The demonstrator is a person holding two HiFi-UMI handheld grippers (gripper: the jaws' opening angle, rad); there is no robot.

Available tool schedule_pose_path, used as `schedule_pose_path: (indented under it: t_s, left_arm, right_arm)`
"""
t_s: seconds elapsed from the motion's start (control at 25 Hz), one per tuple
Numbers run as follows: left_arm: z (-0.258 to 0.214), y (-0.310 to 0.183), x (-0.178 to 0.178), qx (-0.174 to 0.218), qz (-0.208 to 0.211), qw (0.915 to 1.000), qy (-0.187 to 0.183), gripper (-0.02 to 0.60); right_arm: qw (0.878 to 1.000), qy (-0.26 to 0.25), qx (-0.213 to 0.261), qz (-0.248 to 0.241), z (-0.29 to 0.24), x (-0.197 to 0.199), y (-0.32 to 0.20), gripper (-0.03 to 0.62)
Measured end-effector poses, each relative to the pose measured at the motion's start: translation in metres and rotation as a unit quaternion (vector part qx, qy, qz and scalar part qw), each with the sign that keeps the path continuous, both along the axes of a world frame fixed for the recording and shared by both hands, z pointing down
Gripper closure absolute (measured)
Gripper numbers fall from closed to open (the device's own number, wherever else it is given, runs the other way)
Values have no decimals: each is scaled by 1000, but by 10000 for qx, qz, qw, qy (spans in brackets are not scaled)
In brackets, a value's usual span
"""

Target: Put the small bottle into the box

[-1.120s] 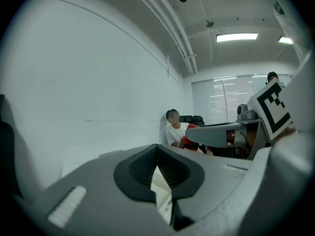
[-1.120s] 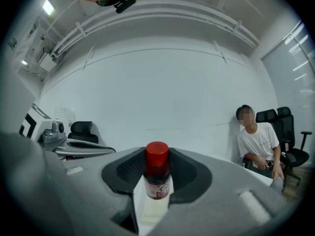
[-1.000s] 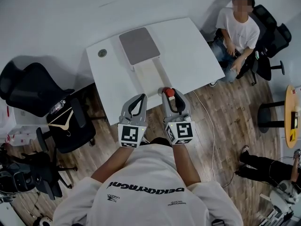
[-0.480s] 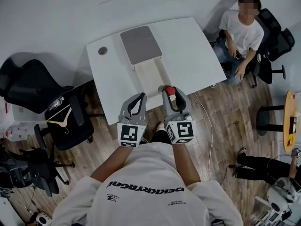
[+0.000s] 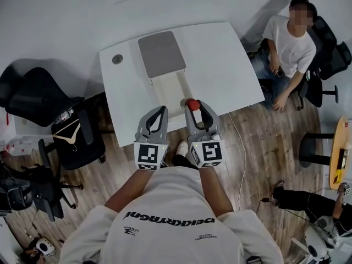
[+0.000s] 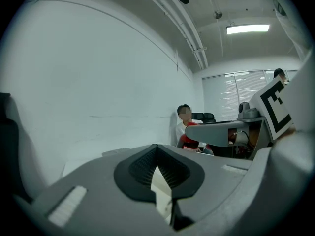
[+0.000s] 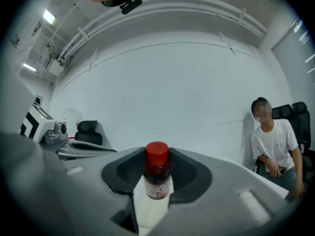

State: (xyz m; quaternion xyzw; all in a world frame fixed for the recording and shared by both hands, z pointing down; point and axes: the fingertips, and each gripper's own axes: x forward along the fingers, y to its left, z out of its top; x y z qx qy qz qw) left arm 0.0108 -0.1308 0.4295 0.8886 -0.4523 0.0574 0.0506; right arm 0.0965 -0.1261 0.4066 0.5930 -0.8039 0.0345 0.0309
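A small bottle (image 5: 192, 104) with a red cap and dark contents stands upright between the jaws of my right gripper (image 5: 193, 108), which is shut on it. In the right gripper view the small bottle (image 7: 157, 173) fills the middle of the gap between the jaws, which press on its sides. It hangs over the near right corner of the open white box (image 5: 171, 87), whose grey lid (image 5: 161, 53) lies flipped back on the white table (image 5: 220, 59). My left gripper (image 5: 163, 112) hovers beside it over the table's front edge, shut and holding nothing.
A small round object (image 5: 117, 59) lies near the table's far left corner. Black office chairs (image 5: 33, 100) stand on the left, one with a hanger (image 5: 70, 141) on it. A person (image 5: 291, 48) sits at the table's right end.
My right gripper has carried the bottle slightly forward and left, toward the box's near end. The left gripper has kept pace beside it, still shut.
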Motion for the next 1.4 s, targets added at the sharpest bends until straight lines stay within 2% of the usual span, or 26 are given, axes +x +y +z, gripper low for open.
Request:
schedule_pose_path:
  t_s: [0.56,0.8,1.4]
  left_arm:
    - [21,-31,22,-241,-563,9980,-184,580]
    - [30,-40,32,-292,-802,9962,-142,580]
    - [58,-55,15,-622,-976,9933,-71,580]
  right_arm:
    - [9983,-32,-182,-558,23,22,-44,456]
    - [9965,30,-254,-790,36,28,-51,457]
    - [9939,147,-548,-950,81,12,-75,457]
